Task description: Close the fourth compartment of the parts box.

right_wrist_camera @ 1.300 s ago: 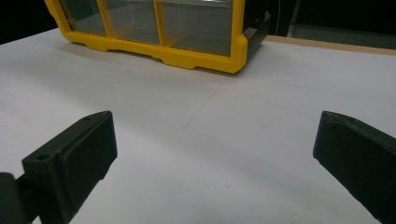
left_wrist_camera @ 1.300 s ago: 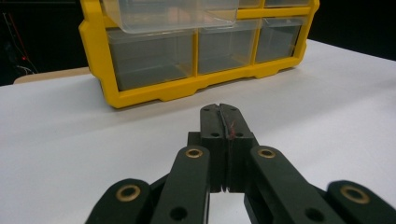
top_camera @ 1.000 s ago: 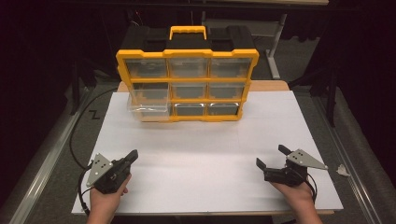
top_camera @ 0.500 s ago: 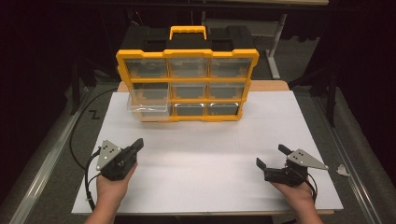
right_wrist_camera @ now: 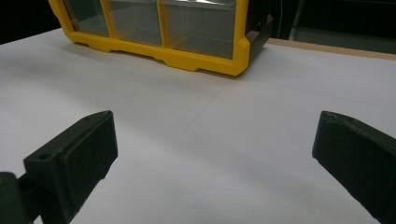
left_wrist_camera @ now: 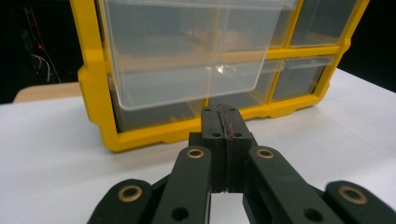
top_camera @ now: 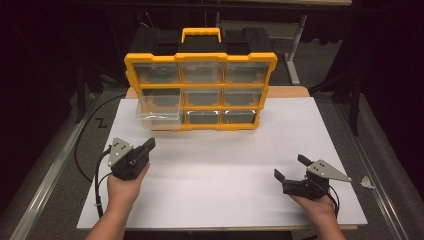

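Nine-drawer organizer (top_camera: 200, 90), one drawer (top_camera: 159, 111) out; two tools.

A yellow drawer organizer (top_camera: 200, 90) stands upright at the far side of the white table (top_camera: 220, 195), black carry handle section on top. Its clear middle-left drawer (top_camera: 159, 107) juts out toward the near side, and it looks empty, though glare makes that hard to call. Beyond the organizer sits a metal stand leg (top_camera: 294, 55) on dark floor.
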`<state>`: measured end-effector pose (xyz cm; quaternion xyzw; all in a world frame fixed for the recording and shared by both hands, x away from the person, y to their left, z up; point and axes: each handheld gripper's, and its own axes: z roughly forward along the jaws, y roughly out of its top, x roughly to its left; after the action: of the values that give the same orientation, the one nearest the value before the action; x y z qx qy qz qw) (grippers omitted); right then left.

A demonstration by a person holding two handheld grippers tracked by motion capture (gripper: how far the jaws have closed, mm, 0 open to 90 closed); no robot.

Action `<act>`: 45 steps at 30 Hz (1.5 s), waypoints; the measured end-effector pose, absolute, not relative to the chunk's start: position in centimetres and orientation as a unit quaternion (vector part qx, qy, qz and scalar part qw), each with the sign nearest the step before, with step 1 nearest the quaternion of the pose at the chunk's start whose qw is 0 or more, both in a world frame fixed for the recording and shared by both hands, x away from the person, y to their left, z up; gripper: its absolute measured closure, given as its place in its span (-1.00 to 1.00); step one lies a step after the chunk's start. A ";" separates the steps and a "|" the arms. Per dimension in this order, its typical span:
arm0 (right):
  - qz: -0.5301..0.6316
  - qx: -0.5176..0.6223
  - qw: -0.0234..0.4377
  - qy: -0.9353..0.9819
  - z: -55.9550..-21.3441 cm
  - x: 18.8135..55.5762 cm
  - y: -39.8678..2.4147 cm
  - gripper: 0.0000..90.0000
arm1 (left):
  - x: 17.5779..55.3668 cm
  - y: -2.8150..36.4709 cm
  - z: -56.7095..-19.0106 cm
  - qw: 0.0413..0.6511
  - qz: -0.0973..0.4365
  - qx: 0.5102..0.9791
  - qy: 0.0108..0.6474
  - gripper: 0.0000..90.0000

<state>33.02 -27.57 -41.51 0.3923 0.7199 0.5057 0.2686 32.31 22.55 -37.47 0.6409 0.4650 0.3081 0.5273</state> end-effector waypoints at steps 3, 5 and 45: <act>0.506 0.392 0.268 0.720 -41.5 33.0 -27.6 -0.97 | 32.8 22.4 -37.0 0.527 0.314 0.640 0.463 0.99; 0.505 0.393 0.268 0.720 -41.6 33.1 -27.6 -0.97 | 33.1 22.3 -36.7 0.529 0.312 0.639 0.464 1.00; 0.507 0.395 0.270 0.717 -41.6 33.1 -27.8 -0.94 | 36.1 20.8 -34.0 0.528 0.346 0.632 0.450 0.99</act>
<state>33.12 -27.78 -41.64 0.3955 0.7168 0.5069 0.2699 36.12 20.76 -34.01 0.6323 0.4497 0.3458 0.5276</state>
